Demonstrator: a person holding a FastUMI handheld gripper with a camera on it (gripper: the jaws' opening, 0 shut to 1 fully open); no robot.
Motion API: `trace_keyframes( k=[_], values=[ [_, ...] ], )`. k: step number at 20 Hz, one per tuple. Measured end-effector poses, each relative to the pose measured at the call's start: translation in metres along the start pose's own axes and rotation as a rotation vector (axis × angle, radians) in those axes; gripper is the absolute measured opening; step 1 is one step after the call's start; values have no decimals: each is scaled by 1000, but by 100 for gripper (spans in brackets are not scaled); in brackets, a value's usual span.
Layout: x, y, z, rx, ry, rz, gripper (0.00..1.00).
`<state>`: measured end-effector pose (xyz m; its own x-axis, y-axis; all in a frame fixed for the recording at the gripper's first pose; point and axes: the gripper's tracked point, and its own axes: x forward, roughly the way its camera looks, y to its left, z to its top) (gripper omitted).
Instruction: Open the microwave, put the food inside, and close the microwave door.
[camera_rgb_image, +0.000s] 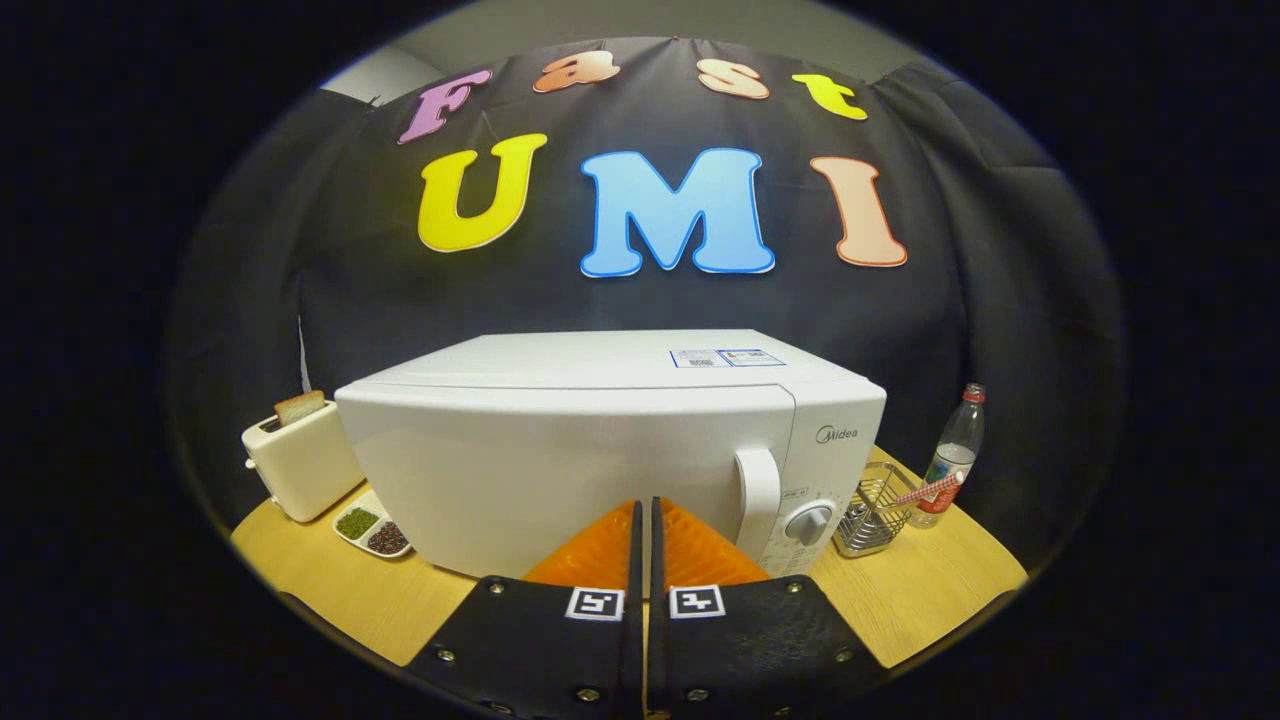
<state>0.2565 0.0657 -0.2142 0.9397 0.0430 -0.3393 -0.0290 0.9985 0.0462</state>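
Opening step not begun: microwave (600, 440) sits door closed on the table (920, 590), just ahead of the hand-held gripper (645, 510), whose fingers are pressed together, holding nothing. Next move likely calls for spreading them and reaching right to the door handle (757, 500).

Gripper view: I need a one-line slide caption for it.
Hand-held gripper, fingers together and empty, faces the closed microwave left of its door handle; toaster beside it.
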Motion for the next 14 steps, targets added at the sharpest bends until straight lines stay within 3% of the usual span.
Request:
trace_keyframes(
  k=[14],
  values=[
    [-172,16,47,-24,-161,-8,2]
  ],
)
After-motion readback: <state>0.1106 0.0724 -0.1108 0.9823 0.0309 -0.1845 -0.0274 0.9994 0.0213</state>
